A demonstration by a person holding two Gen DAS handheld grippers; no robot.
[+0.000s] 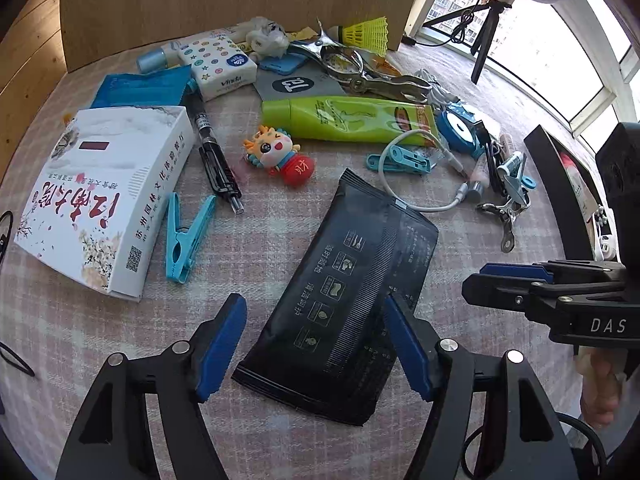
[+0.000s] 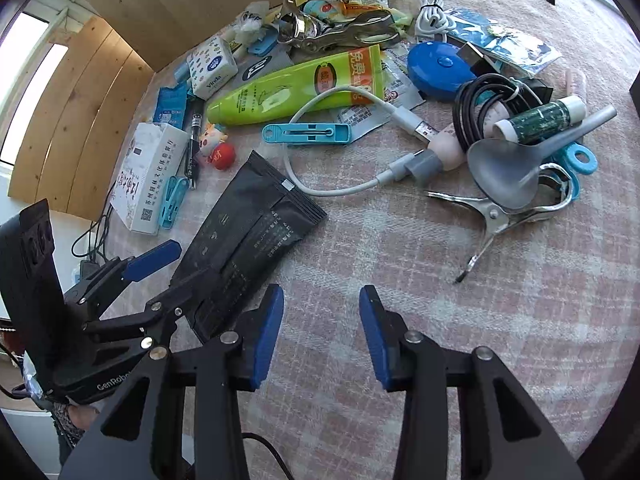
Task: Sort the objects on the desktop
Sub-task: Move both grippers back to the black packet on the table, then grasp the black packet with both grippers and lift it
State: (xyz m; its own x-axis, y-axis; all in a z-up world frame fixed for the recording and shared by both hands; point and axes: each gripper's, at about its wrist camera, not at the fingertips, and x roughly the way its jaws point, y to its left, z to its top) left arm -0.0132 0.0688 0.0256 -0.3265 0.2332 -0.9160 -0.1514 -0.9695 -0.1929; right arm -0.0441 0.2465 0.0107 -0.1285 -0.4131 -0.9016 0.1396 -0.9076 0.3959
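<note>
A black flat packet [image 1: 344, 300] lies on the pink checked cloth [image 2: 440, 300], straight under my left gripper [image 1: 316, 344]. That gripper is open and straddles the packet's near half: its right pad [image 1: 408, 344] sits at the packet's right edge, while its left pad [image 1: 222, 344] stands clear of it. In the right wrist view the same packet [image 2: 248, 232] lies to the left with the left gripper [image 2: 188, 262] over it. My right gripper [image 2: 320, 336] is open above bare cloth with nothing between its pads; it shows from the side as the right gripper [image 1: 476, 280].
A white box [image 1: 104, 196], blue peg [image 1: 184, 236], black pen [image 1: 216, 156] and dragon toy [image 1: 280, 156] lie left. Behind are a green tube [image 2: 296, 84] and white cable [image 2: 360, 188]. Metal clip [image 2: 500, 216] and grey spoon [image 2: 516, 164] lie right.
</note>
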